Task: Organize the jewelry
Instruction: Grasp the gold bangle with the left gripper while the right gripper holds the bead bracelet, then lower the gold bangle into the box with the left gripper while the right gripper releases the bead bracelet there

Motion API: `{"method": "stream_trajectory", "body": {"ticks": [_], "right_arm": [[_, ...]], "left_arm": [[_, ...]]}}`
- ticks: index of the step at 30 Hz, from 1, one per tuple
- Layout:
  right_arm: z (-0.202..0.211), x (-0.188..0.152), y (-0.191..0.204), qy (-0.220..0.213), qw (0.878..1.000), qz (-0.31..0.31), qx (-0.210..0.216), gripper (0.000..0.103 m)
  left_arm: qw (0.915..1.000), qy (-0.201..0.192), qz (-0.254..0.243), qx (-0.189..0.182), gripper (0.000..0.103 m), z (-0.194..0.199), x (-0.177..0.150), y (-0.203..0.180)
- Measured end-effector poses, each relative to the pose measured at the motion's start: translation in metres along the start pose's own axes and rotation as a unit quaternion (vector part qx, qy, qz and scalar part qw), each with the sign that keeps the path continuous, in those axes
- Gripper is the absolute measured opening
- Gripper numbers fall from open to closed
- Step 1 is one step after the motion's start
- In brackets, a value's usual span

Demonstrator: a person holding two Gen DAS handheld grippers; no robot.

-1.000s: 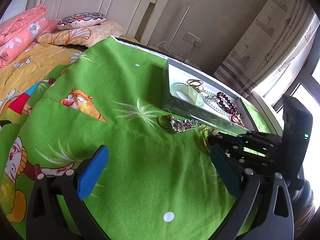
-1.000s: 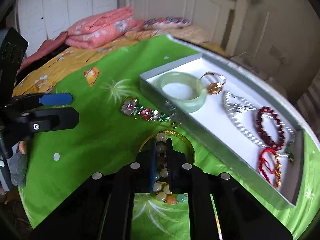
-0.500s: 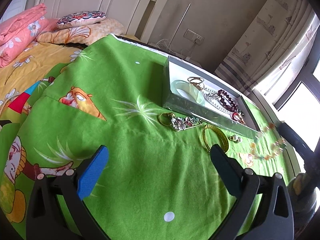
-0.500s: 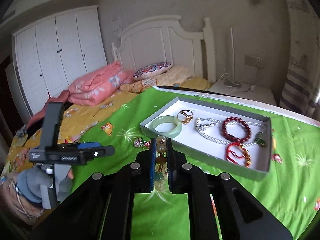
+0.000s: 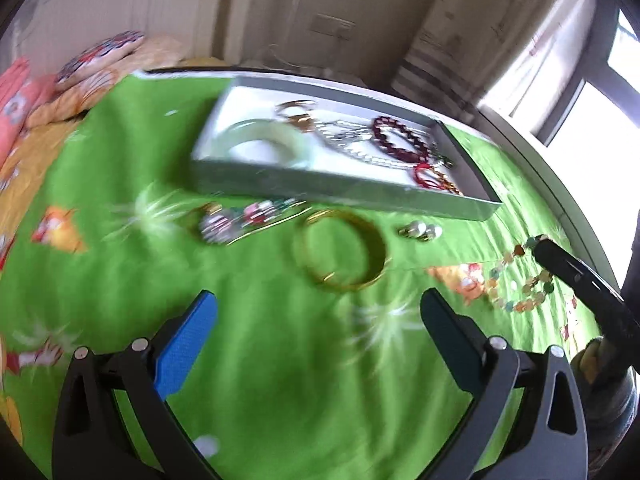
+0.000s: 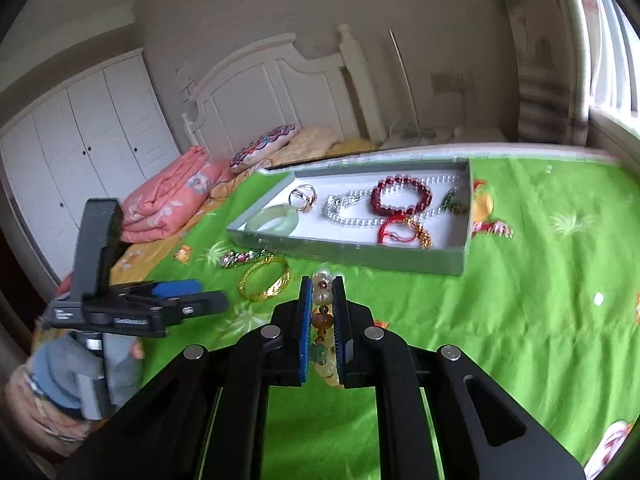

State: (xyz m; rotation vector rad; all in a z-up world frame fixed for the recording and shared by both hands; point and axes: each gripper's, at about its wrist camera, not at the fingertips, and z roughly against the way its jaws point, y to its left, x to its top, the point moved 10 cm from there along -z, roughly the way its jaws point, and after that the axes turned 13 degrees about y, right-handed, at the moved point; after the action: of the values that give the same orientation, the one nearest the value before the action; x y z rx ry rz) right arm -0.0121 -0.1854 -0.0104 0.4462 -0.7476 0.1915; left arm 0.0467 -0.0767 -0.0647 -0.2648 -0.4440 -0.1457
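Observation:
My right gripper (image 6: 322,281) is shut on a bracelet of mixed pale and amber beads (image 6: 322,320), held above the green cloth short of the grey tray (image 6: 348,252). In the left wrist view this bead bracelet (image 5: 520,280) dangles from the right gripper (image 5: 538,245) at the right edge. My left gripper (image 5: 316,320) stands open over the cloth. A gold bangle (image 5: 340,252) lies just ahead of it, with a flower ornament (image 5: 240,220) and pearl earrings (image 5: 420,231) on either side. The tray holds a jade bangle (image 6: 273,219), a ring (image 6: 303,197), a silver chain (image 6: 344,204) and red bracelets (image 6: 401,196).
A gloved hand (image 6: 80,364) holds the left gripper (image 6: 188,300) at the left of the right wrist view. The green cartoon-print cloth (image 6: 540,280) covers the bed. Pink bedding (image 6: 172,204), a pillow (image 6: 264,146), a white headboard and wardrobes stand behind. A window is at the right.
The right gripper has lifted the bead bracelet off the gold bangle and drawn back from the tray. The left gripper has moved closer to the bangle and tray and has rolled.

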Motion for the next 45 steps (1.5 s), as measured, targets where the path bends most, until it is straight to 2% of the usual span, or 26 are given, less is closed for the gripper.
{"method": "stream_trajectory", "body": {"ticks": [3,7,10,15,19,23,28,37,45], "right_arm": [[0.002,-0.002,0.0,-0.002,1.0,-0.002,0.013,0.01],[0.005,-0.002,-0.002,-0.005,1.0,-0.01,0.028,0.01],[0.005,-0.003,-0.004,-0.004,0.999,-0.016,0.037,0.01],[0.007,-0.002,-0.003,-0.006,0.999,-0.017,0.043,0.01],[0.006,-0.003,-0.003,-0.003,0.999,-0.017,0.043,0.01],[0.005,-0.002,-0.004,-0.002,0.999,-0.018,0.042,0.01],[0.003,0.0,-0.005,0.0,0.999,-0.019,0.039,0.01],[0.002,-0.001,-0.005,0.001,0.999,-0.018,0.04,0.01],[0.002,0.0,-0.006,0.0,0.999,-0.018,0.039,0.01]], "left_arm": [[0.9992,0.014,-0.033,0.019,0.101,-0.012,0.014,-0.014],[0.9915,0.048,-0.117,0.031,0.1,-0.033,0.019,-0.029],[0.9895,0.053,-0.132,0.027,0.1,-0.037,0.022,-0.032],[0.9846,0.055,-0.159,0.047,0.098,-0.044,0.022,-0.042],[0.9844,0.047,-0.159,0.058,0.09,-0.042,0.023,-0.039],[0.9848,0.043,-0.157,0.06,0.088,-0.04,0.021,-0.038],[0.9869,0.029,-0.145,0.065,0.059,-0.033,0.022,-0.031],[0.9861,0.016,-0.146,0.077,0.058,-0.024,0.015,-0.034],[0.9865,0.008,-0.147,0.072,0.058,-0.017,0.006,-0.038]]}}
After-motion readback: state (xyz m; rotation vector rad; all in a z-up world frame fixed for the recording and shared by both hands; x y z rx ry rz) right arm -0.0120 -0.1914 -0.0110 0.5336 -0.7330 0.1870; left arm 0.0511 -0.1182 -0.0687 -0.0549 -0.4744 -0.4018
